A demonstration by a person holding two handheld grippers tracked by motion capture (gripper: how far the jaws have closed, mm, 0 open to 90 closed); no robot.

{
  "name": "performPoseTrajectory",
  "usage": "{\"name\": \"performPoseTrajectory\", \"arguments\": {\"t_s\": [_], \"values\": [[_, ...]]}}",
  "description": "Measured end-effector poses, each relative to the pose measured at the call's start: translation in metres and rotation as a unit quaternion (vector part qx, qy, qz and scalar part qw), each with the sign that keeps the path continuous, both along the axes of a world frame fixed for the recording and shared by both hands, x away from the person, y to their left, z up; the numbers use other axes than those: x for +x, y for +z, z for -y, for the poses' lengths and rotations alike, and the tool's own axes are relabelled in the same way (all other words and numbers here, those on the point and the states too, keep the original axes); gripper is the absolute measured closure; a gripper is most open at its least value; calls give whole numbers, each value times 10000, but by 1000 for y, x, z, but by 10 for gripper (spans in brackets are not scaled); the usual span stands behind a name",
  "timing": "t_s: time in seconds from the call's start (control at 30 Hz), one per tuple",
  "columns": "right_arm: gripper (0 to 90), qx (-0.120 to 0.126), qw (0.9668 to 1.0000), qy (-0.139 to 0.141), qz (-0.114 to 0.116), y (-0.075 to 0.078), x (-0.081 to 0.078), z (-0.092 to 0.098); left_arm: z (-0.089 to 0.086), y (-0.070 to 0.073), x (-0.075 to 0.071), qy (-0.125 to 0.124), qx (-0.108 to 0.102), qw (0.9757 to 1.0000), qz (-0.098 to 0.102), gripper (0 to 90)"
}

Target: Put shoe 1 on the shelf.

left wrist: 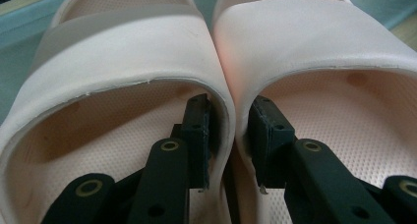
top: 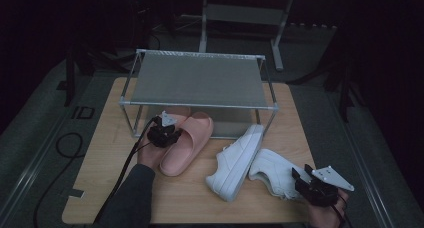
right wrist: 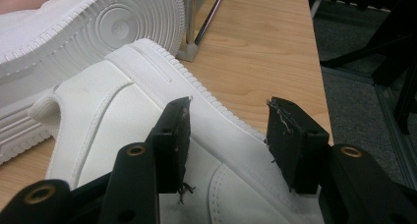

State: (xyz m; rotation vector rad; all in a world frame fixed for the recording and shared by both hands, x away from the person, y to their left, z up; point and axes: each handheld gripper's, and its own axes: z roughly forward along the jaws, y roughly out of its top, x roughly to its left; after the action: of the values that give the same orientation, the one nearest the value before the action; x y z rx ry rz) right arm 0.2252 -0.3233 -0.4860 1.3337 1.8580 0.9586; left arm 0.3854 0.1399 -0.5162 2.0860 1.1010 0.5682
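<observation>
We see the left gripper (top: 162,131) on the pair of pink slides (top: 186,143), which lie on the wooden surface (top: 100,153) at the front left foot of the metal shoe rack (top: 200,80), toes under its shelf. In the left gripper view the jaws are partly closed, one inside each slide, pinching the two touching inner walls (left wrist: 228,111) together (pads pressed on them, so it's a grip on both).

The right gripper (top: 312,185) sits at the near right corner of the surface, over the heel end of the right-hand white sneaker (top: 272,173). In the right gripper view its jaws stand fairly wide apart, one over the sneaker's upper (right wrist: 123,116), the other over its sole edge; we can't tell whether the pads touch, and no squeeze shows, so we read it as not gripping.

The second white sneaker (top: 236,160) lies tipped on its side just left of the first, sole toward it, toe near the rack's front right leg (top: 272,120). The two sneakers are touching or nearly so (hard to tell).
</observation>
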Motion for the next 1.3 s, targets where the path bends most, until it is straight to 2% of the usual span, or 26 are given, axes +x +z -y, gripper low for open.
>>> {"name": "performPoseTrajectory", "arguments": {"t_s": [0.4, 0.5, 0.57, 0.6, 0.63, 0.77, 0.97, 1.3], "values": [[510, -4, 10000, 1, 6, 0, 0, 0, 2, 0, 10, 367, -76, 9993, 58, 700], [510, -2, 10000, -1, 5, 0, 0, 0, 2, 0, 12, 473, -44, 9988, 136, 700], [510, -3, 10000, 1, 5, 0, 0, 0, 1, 1, 12, 524, -174, 9984, 145, 704], [510, -3, 10000, 1, 5, 0, 0, 0, 1, 1, 12, 524, -174, 9984, 145, 702], [510, -1, 10000, 0, 5, 0, 0, 0, 1, 2, 13, 627, -264, 9976, 85, 677], [510, -1, 10000, 1, 3, 0, 0, 0, 2, 2, 12, 571, -247, 9980, 108, 607], [510, -5, 10000, 4, 5, 0, 0, 0, 5, 3, 9, 500, -89, 9985, 186, 524], [510, -8, 10000, 5, 2, 0, 0, 0, 5, 7, -3, 487, -8, 9983, 315, 467]]}}
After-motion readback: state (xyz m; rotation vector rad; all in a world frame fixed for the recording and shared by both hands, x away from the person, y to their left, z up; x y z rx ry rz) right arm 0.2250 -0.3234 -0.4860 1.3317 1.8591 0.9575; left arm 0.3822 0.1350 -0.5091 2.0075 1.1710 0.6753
